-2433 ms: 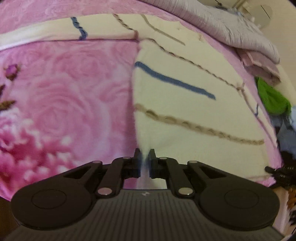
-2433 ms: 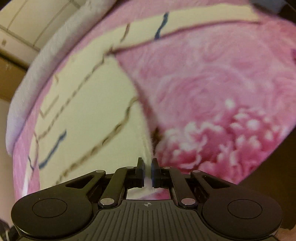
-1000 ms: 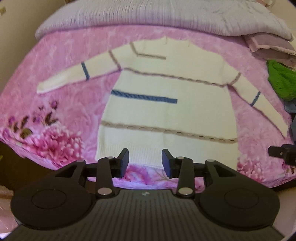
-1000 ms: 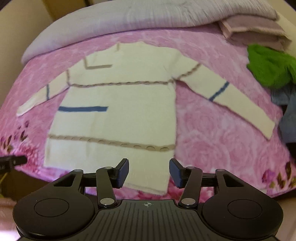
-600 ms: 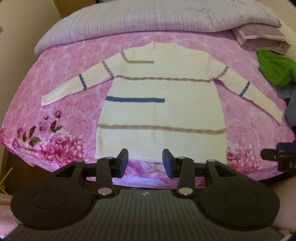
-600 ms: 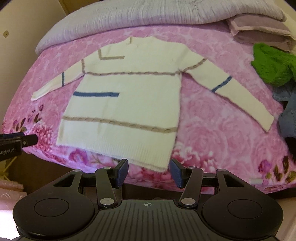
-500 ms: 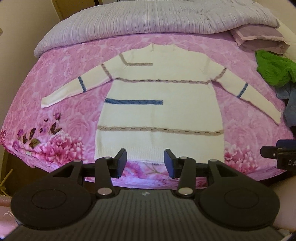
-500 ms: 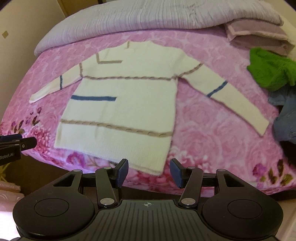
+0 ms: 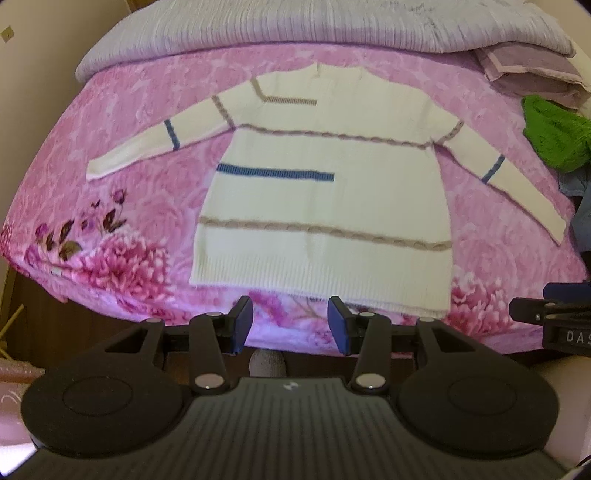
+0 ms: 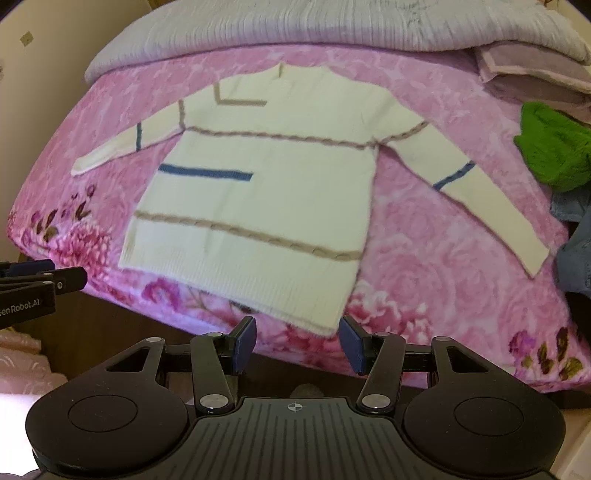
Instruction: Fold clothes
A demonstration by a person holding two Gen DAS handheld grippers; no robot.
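A cream sweater (image 9: 325,206) (image 10: 258,206) with blue and tan stripes lies flat and face up on the pink floral bedspread (image 9: 122,177) (image 10: 424,236), both sleeves spread outward, hem toward me. My left gripper (image 9: 291,325) hangs open over the bed's front edge, just short of the hem, nothing between its fingers. My right gripper (image 10: 297,339) is open too, below the hem's right corner and holding nothing. Each gripper's tip shows at the side of the other view.
A grey ribbed duvet (image 9: 332,26) lies across the back of the bed. At the right sit folded mauve cloth (image 9: 532,74), a green knit garment (image 9: 554,136) (image 10: 554,147) and blue denim (image 10: 576,236). The bed's dark front side (image 10: 122,332) drops below the bedspread.
Both grippers let go of the sweater's lower corners, opened, and drew back and upward from the bed. The whole sweater now lies in view, spread flat.
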